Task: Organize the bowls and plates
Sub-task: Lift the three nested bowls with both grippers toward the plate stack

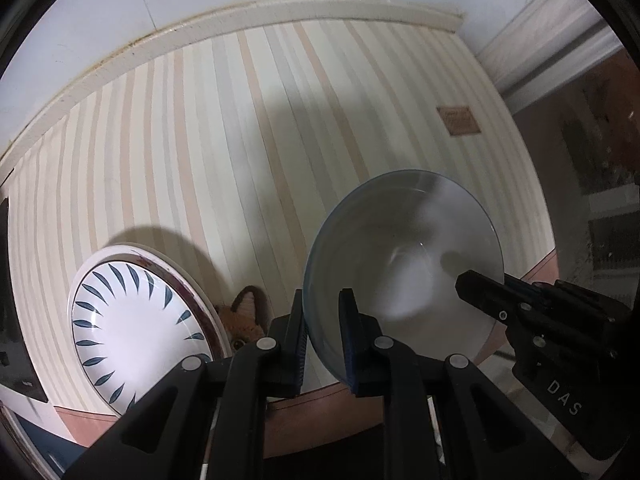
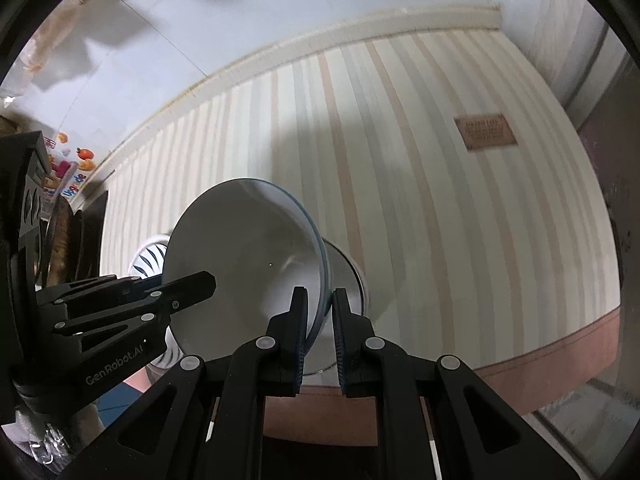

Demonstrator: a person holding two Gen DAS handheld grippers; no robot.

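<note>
In the left wrist view, the left tongs (image 1: 323, 332) are seen closed on the rim of a pale bowl (image 1: 400, 264), with one pad inside the wall and one outside. The bowl is held tilted above the striped tabletop (image 1: 240, 140), toward its near edge. The opposite rim of the bowl is gripped by the right tongs (image 1: 466, 284), which enter from the right. A plate with blue leaf marks (image 1: 132, 328) is seen near the near left corner of the tabletop, resting on a wider plate with a dark red rim (image 1: 202, 300). A small fox figure (image 1: 244, 322) is partly hidden just behind these plates. A brown label (image 1: 458, 120) is seen toward the far right corner.

In the right wrist view, the right tongs (image 2: 320, 328) are shut on the rim of the same bowl (image 2: 248, 256), whose foot is turned to the right. The left tongs (image 2: 204, 280) are closed on the far rim. The leaf-marked plate (image 2: 150, 258) is partly covered behind the bowl. The brown label (image 2: 485, 132) lies toward the far right corner of the tabletop (image 2: 440, 220).
</note>
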